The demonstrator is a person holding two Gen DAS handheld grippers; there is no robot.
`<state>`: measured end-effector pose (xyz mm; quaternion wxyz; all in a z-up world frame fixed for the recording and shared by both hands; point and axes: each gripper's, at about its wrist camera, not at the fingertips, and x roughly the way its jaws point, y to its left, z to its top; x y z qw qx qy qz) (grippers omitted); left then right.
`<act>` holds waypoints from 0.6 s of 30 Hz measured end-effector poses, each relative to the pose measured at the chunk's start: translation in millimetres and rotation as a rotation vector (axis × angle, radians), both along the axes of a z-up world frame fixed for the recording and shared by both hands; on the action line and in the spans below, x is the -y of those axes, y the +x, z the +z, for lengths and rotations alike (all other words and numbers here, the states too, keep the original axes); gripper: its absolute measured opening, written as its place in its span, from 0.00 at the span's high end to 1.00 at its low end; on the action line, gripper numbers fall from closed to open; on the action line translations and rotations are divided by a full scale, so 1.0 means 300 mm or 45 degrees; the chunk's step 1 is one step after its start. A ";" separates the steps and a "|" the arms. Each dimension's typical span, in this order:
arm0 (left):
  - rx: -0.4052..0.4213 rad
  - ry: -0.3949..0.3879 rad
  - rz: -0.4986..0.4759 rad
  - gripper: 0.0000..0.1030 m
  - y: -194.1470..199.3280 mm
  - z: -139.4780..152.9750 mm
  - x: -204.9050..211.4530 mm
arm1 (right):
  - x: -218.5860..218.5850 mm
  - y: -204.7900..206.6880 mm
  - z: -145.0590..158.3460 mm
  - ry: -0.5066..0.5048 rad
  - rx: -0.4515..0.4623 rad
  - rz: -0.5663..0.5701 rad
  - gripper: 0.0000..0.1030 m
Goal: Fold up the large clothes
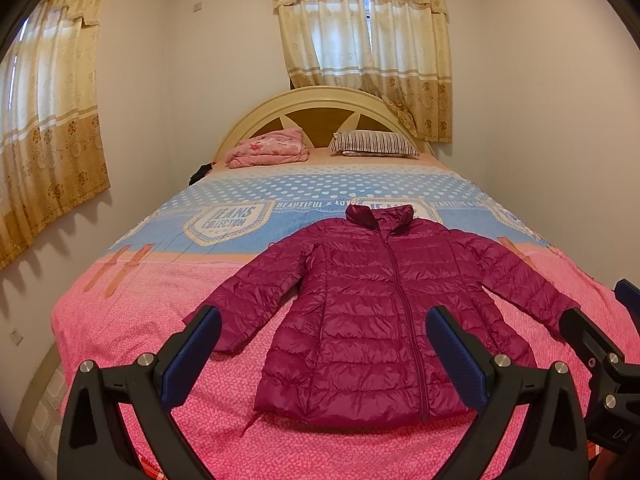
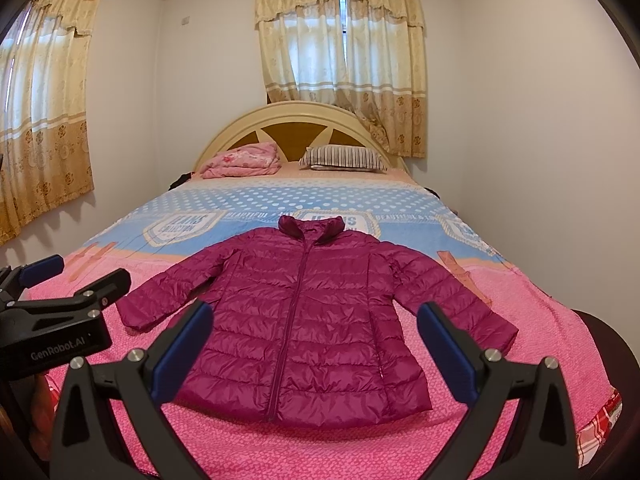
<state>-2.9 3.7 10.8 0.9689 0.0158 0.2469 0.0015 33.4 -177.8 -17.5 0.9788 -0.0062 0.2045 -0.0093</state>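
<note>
A wide bed point(image 1: 120, 328) fills the room, its cover pink at the near end and blue with white dots farther up, printed with "JEANS COLLECTION" badges point(image 1: 230, 220). At the cream arched headboard point(image 1: 320, 98) lie a folded pink quilt point(image 1: 268, 147) and, beside it, a striped pillow point(image 1: 374, 143). Beige patterned curtains point(image 1: 366, 48) hang behind the headboard, with more curtains on the left wall point(image 2: 44, 120).

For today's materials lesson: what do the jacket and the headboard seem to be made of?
Jacket: probably thin synthetic shell over padding; it is glossy, magenta, and stitched into puffy horizontal bands. Headboard: likely painted wood; smooth cream arch and spokes, orange-brown panels between.
</note>
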 end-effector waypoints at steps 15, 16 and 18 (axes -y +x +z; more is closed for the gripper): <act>0.013 -0.008 0.010 0.01 -0.005 -0.004 -0.011 | -0.008 -0.001 -0.008 0.003 -0.005 0.004 0.00; 0.013 -0.009 0.009 0.01 -0.005 -0.004 -0.011 | -0.010 -0.001 -0.009 0.002 -0.007 0.006 0.00; 0.013 -0.006 0.011 0.01 -0.005 -0.004 -0.012 | -0.012 -0.001 -0.011 0.003 -0.009 0.008 0.00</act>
